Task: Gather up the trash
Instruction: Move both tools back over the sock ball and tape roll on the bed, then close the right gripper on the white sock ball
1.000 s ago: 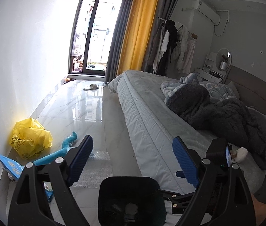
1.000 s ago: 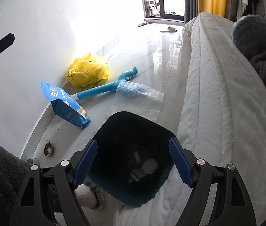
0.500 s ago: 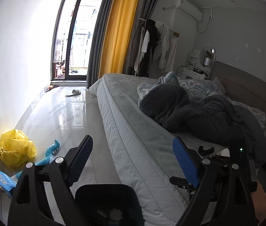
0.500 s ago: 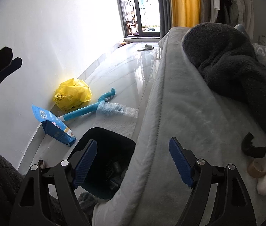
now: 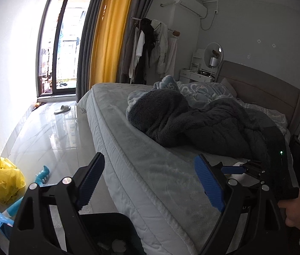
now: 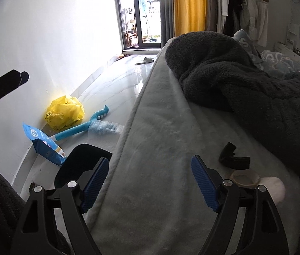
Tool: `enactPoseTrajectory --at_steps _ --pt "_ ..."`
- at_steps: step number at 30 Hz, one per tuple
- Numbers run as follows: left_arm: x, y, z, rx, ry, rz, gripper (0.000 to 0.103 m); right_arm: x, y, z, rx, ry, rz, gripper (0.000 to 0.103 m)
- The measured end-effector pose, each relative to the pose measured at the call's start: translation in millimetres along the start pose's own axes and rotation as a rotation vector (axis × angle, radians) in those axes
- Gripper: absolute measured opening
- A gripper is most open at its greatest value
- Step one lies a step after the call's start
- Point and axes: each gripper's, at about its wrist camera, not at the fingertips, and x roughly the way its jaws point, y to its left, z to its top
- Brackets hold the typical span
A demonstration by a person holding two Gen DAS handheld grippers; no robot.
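A dark trash bin (image 6: 79,163) stands on the floor against the bed; in the left wrist view the bin (image 5: 111,231) shows scraps inside. On the bed near my right gripper (image 6: 150,184) lie a black curved piece (image 6: 233,157), a tape roll (image 6: 243,177) and a white wad (image 6: 274,189). My right gripper is open and empty above the bed edge. My left gripper (image 5: 150,180) is open and empty above the bin and mattress edge. On the floor lie a yellow bag (image 6: 66,111), a blue packet (image 6: 43,146) and bubble wrap (image 6: 105,127).
A grey bed (image 5: 150,170) with a dark blanket (image 5: 192,119) fills the right. A blue long-handled tool (image 6: 79,126) lies on the floor by the white wall. A slipper (image 5: 62,109) lies near the balcony door. The right gripper body (image 5: 275,165) is at right.
Both grippers have swung right and up, from over the bin toward the bed. The black piece, tape roll and white wad have come closer in the right wrist view.
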Motion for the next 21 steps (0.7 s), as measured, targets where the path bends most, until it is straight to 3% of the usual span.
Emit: enactPoseTrajectory --at_steps 12,21 --pt "32.6 -20.6 9.7 0.085 0.024 -0.097 0.088 -18.1 -58.7 -16.3 0.018 -0.019 -0.033 0.084" --pt "88.5 -50.3 4.2 0.175 0.113 -0.187 0.086 -14.6 -110.6 -36.9 0.045 -0.044 -0.029 0.084"
